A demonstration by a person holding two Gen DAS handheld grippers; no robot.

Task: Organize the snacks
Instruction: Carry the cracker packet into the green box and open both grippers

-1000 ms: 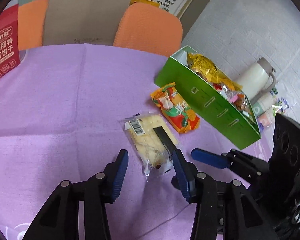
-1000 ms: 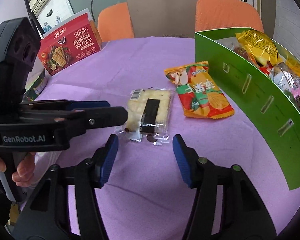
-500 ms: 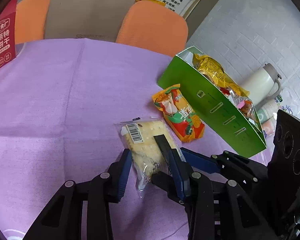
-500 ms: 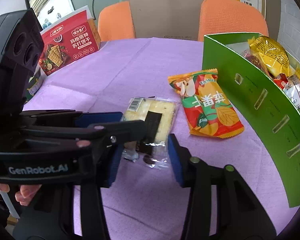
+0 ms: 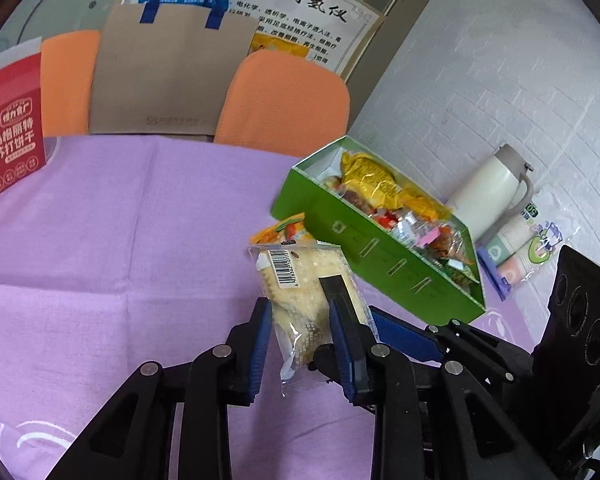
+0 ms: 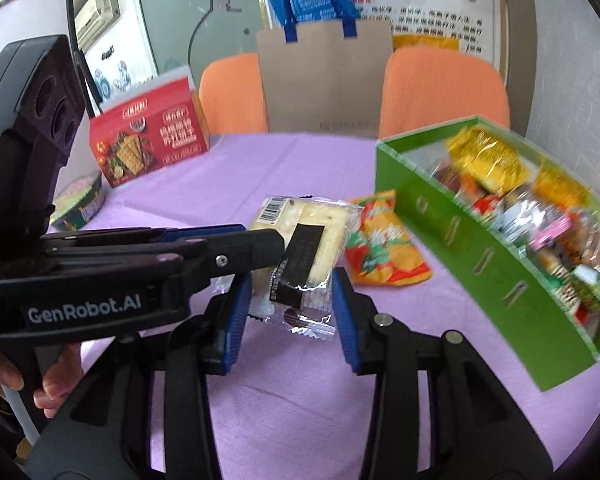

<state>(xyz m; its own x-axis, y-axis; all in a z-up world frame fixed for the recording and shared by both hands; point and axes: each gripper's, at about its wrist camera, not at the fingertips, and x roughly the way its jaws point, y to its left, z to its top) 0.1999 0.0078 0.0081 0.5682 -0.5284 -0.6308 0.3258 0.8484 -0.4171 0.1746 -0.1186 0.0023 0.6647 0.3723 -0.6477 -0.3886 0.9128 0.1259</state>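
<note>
A round table covered in a purple cloth (image 5: 100, 240) fills the middle of both views. Low in the left wrist view, the left gripper (image 5: 300, 332) has its blue-padded fingers (image 5: 260, 332) closed on the lower end of a clear-wrapped cracker packet (image 5: 304, 280), which tilts up off the cloth with its barcode end toward the centre of the frame. In the right wrist view the same packet sits at centre, and the right gripper (image 6: 290, 312) has its jaws apart on either side of the packet's near end — whether the pads touch the wrapper is hard to tell. A person's fingers (image 6: 40, 388) show at the lower left edge of that view.

Just right of the packet, an orange chip bag (image 6: 384, 244) lies flat on the cloth. Further right stands a green box (image 6: 480, 248), open-topped and holding mixed wrapped snacks. A red cracker box (image 6: 148, 144) stands at upper left — behind it, orange chairs (image 6: 440, 88) and a brown paper bag (image 6: 328, 76).
</note>
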